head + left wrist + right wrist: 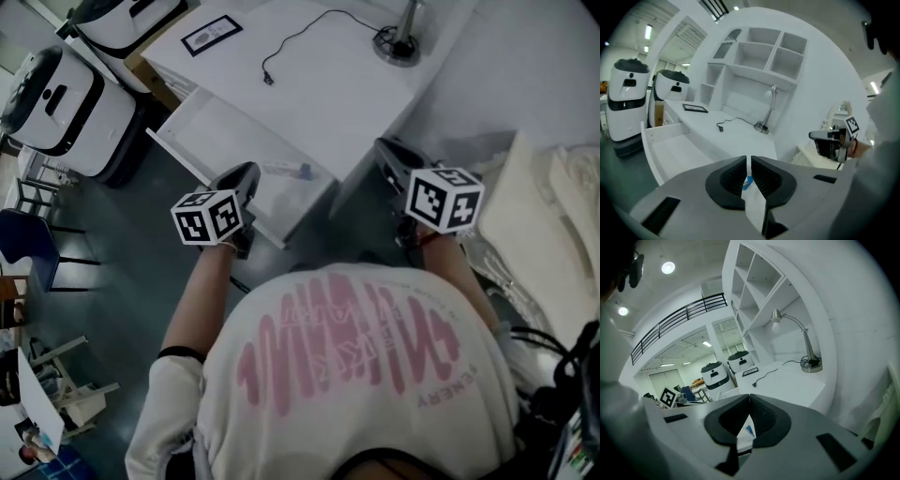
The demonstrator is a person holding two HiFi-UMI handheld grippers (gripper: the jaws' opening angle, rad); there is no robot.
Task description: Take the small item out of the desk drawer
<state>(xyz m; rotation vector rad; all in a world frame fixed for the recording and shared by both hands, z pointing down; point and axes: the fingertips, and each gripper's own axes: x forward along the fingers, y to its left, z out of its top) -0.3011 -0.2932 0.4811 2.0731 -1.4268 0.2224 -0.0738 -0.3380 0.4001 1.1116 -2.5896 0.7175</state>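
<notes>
The white desk drawer (214,129) stands pulled out at the desk's left front; it also shows in the left gripper view as the drawer (670,145). Near its right end lies the small item (289,172), whitish with a blue tip. My left gripper (246,174) hovers at the drawer's front edge, a little left of the item and apart from it. Its jaws (749,160) are shut with only a thin slit and nothing held. My right gripper (384,147) hangs beside the desk's right front corner, shut (749,396) and empty. The left gripper view does not show the item.
On the white desk (328,84) are a lamp base (397,45), a black cable (291,42) and a framed card (211,35). White robots (56,103) stand left of the drawer, a blue chair (23,246) further left. White bedding (548,211) lies to the right.
</notes>
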